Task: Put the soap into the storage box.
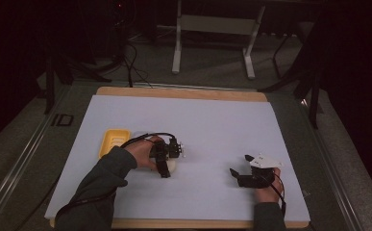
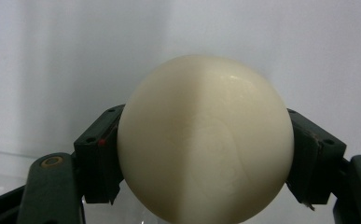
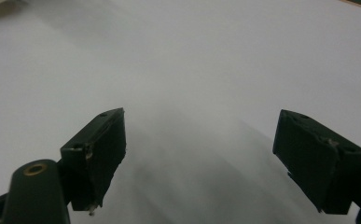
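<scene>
A cream-white ball [image 2: 205,140] sits between the two black jaws of my left gripper [image 2: 205,154], which press on its sides. In the high view the left gripper [image 1: 167,166] points down at the white sheet just right of a yellow tray, with the ball [image 1: 171,166] a pale patch beneath it. My right gripper [image 1: 239,168] rests low near the front right of the sheet. Its jaws stand wide apart [image 3: 199,154] with nothing but bare white sheet between them.
A shallow yellow tray [image 1: 112,141] lies on the white sheet [image 1: 212,120] left of the left hand. The sheet covers a wooden board [image 1: 174,91]. Dark floor, cables and a white table frame [image 1: 212,29] lie beyond the far edge.
</scene>
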`<state>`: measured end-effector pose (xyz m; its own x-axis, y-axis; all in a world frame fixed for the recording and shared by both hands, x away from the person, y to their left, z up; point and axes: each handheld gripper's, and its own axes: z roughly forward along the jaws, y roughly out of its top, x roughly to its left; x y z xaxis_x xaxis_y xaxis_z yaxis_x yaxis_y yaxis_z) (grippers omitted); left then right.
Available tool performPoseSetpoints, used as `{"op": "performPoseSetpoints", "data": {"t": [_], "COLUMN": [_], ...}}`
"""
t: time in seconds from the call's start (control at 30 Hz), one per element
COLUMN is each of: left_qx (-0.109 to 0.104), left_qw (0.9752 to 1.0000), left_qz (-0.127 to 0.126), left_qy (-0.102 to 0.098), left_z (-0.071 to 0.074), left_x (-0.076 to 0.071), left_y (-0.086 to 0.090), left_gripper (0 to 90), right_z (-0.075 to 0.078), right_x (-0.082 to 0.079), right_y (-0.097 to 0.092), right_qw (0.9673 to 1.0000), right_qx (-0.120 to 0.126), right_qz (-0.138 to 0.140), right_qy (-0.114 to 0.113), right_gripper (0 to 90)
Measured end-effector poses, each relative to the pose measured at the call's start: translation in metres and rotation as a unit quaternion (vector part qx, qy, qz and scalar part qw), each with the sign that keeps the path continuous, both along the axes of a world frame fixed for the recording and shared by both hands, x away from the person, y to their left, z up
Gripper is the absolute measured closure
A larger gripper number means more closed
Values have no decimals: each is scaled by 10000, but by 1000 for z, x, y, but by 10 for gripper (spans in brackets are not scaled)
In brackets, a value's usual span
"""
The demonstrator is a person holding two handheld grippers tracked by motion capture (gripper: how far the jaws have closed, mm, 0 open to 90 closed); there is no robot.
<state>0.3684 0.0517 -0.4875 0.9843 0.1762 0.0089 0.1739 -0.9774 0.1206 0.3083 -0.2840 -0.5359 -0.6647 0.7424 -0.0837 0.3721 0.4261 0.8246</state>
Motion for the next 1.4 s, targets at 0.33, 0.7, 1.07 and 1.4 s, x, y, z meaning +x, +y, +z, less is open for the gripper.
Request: {"op": "performPoseSetpoints", "data": {"t": [0.33,0.7,1.07,1.4], "left_qx": [3,-41,-118,-111], "left_qw": [9999,9994,9984,9977], "left_qz": [101,254,466,563], "left_qy": [-119,-243,-281,-355], "left_z": [9,20,27,30], "left_x": [3,7,12,17], "left_y": [8,20,33,37], "left_gripper": [256,256,256,256], "right_z": [0,0,0,0], "right_x": [0,0,0,0], "right_y": [0,0,0,0], "right_qw": [10000,10000,10000,10000], "right_qx": [12,13,14,8], "right_qz": [-2,-4,-8,-10], "right_qy": [-5,-14,-20,-14], "right_gripper": [171,171,171,171]}}
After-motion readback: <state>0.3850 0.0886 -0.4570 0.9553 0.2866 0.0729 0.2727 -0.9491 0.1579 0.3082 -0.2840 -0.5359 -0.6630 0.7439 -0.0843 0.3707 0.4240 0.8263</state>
